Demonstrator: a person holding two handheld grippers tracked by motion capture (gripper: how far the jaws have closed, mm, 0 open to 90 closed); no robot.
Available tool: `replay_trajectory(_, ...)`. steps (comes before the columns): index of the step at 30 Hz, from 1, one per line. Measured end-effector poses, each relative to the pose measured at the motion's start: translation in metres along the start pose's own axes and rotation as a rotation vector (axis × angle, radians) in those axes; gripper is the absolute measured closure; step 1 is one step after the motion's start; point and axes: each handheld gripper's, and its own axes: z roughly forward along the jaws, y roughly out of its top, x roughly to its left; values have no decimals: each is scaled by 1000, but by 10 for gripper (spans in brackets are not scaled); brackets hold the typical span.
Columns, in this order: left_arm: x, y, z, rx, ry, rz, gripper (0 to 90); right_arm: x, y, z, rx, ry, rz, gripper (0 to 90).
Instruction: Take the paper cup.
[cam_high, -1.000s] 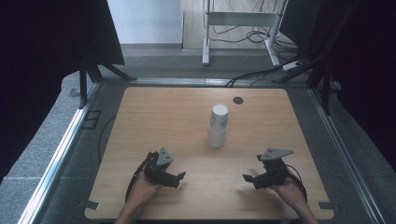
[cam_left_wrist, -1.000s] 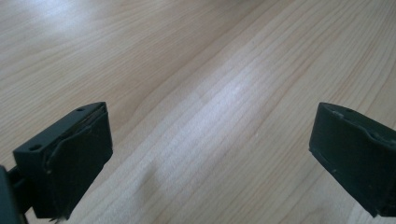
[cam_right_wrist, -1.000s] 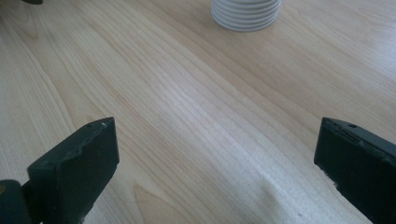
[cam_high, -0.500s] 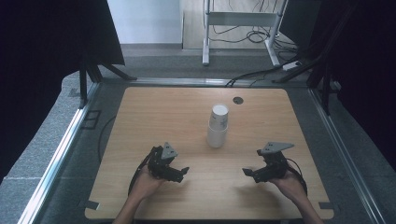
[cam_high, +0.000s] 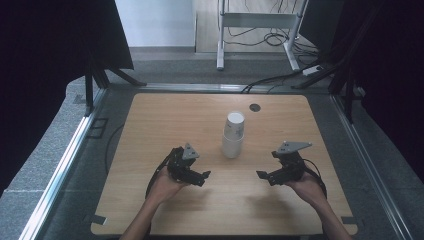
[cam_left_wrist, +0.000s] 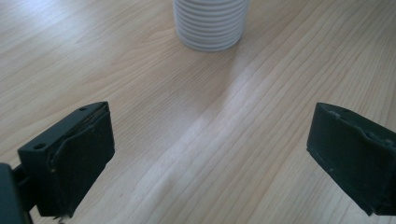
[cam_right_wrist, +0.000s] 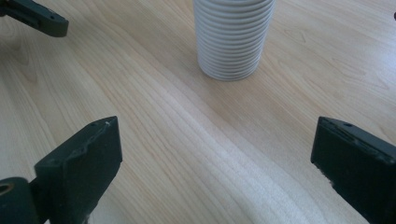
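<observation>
The left gripper (cam_high: 199, 176), held in the left hand (cam_high: 165, 187), hangs above the near left part of the table (cam_high: 150, 125). Its jaws stand wide apart with bare wood between them and touch nothing. They point toward the cups (cam_high: 233, 135), whose ribbed foot sits at the top edge of the left gripper view (cam_left_wrist: 211, 25), a little left of the middle of the gap.

The cups are a white nested stack standing upright on the table, roughly at its centre, between the two grippers and a little farther from the person than either. The stack's long axis runs straight up; the open mouth of the top cup faces upward and the base rests on the wood. It is near both grippers but clear of them.

The right gripper (cam_high: 264, 175), in the right hand (cam_high: 310, 190), is above the near right part of the table. Its jaws are also wide, having just closed slightly, with nothing between them. They aim at the cups, seen upper centre in the right gripper view (cam_right_wrist: 233, 37).
</observation>
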Motion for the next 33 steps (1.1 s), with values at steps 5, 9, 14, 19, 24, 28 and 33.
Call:
replay_trajectory(5,3,9,5,-7,-17,-2,0,-3,7,2,0,11,4,25)
replay_trajectory(9,5,17,7,-16,-26,-2,0,-6,13,4,1,15,2,27)
replay_trajectory(14,8,26,9,-30,-34,-9,2,-8,22,6,6,30,-3,27)
replay_trajectory(19,10,35,14,-40,-34,0,17,-10,29,8,13,40,-9,27)
replay_trajectory(24,9,44,20,-46,-35,18,31,-13,36,11,18,44,-18,27)
replay_trajectory(28,7,50,27,-47,-35,22,34,-14,44,14,30,46,-34,27)
replay_trajectory(33,6,55,33,-48,-35,33,39,-15,50,16,33,47,-46,32)
